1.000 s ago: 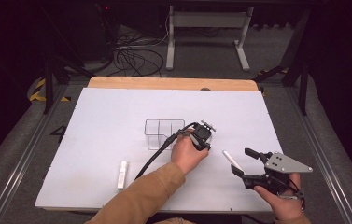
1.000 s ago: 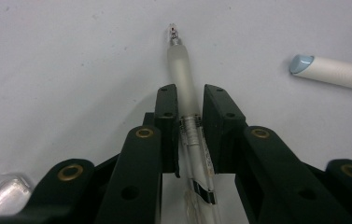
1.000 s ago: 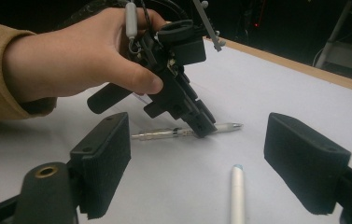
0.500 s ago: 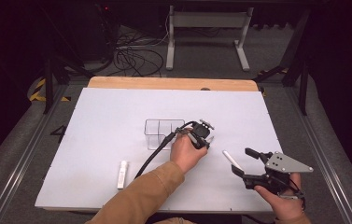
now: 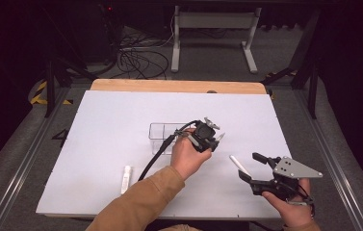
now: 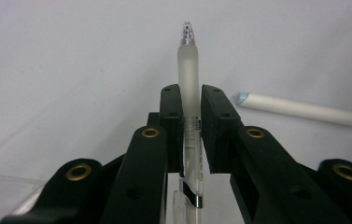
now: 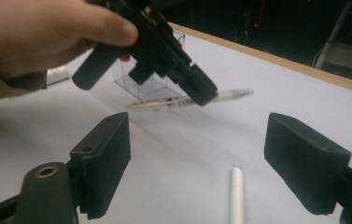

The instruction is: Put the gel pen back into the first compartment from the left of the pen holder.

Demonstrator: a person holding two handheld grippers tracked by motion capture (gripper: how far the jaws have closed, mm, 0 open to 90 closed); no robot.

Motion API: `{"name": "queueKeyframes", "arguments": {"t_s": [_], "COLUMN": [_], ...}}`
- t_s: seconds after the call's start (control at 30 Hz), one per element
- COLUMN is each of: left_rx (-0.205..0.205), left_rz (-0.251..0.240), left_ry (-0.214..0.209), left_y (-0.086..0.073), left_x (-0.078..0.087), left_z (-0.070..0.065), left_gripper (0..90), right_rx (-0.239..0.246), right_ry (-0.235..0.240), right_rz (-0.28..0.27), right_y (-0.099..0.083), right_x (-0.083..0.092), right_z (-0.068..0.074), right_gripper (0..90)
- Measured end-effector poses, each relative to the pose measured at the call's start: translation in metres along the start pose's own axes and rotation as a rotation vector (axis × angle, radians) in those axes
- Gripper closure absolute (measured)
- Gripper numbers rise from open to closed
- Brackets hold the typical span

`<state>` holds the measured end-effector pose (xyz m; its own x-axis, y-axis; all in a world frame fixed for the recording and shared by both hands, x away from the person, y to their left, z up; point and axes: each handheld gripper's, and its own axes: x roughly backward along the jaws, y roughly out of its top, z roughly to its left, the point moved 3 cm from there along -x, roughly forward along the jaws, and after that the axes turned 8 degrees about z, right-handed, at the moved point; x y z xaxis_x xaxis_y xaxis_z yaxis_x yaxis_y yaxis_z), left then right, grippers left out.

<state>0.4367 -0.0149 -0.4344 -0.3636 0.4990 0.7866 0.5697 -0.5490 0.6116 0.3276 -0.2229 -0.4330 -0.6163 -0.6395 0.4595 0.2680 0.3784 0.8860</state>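
White board (image 5: 121, 125) covers the table in the high view, with a wooden edge along the top and dark floor and cables beyond it. Near the middle of the frame the left gripper (image 5: 216, 136) is held in the person's left hand (image 5: 187, 157), just right of a clear plastic box (image 5: 162, 132). In the left gripper view its two black pads are pinched on a frosted clear pen (image 6: 188, 84), which sticks out past the jaws with its tip toward the top of the frame — the right gripper view shows the same pen (image 7: 197, 100) lifted off the board, lying roughly level. At the lower right of the high view the right gripper (image 5: 250, 167) sits in the right hand (image 5: 290, 207), jaws spread wide with nothing between them. A white marker (image 5: 239, 165) lies on the board just beside it, and another white marker (image 5: 126, 178) lies at the lower left
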Motion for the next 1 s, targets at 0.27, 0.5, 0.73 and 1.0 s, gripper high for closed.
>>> {"name": "queueKeyframes", "arguments": {"t_s": [0.27, 0.5, 0.73, 1.0], "left_rx": [-0.010, -0.032, -0.056, -0.058], "left_rz": [-0.101, -0.187, -0.263, -0.356], "left_ry": [-0.026, -0.053, -0.057, -0.048], "left_y": [0.002, 0.003, 0.002, -0.001], "left_x": [0.029, 0.050, 0.068, 0.087], "left_z": [-0.002, -0.003, -0.004, 0.003], "left_gripper": [79.3, 79.2, 79.2, 79.2], "right_rx": [-0.002, -0.001, -0.006, -0.001], "right_ry": [-0.002, -0.004, -0.001, -0.002], "right_rz": [-0.001, -0.002, 0.002, 0.004], "right_y": [0.000, 0.000, 0.000, 0.000], "right_x": [0.000, 0.000, -0.001, -0.001], "right_z": [0.001, 0.001, 0.002, 0.001], "right_gripper": [23.4, 23.4, 23.4, 23.4]}}
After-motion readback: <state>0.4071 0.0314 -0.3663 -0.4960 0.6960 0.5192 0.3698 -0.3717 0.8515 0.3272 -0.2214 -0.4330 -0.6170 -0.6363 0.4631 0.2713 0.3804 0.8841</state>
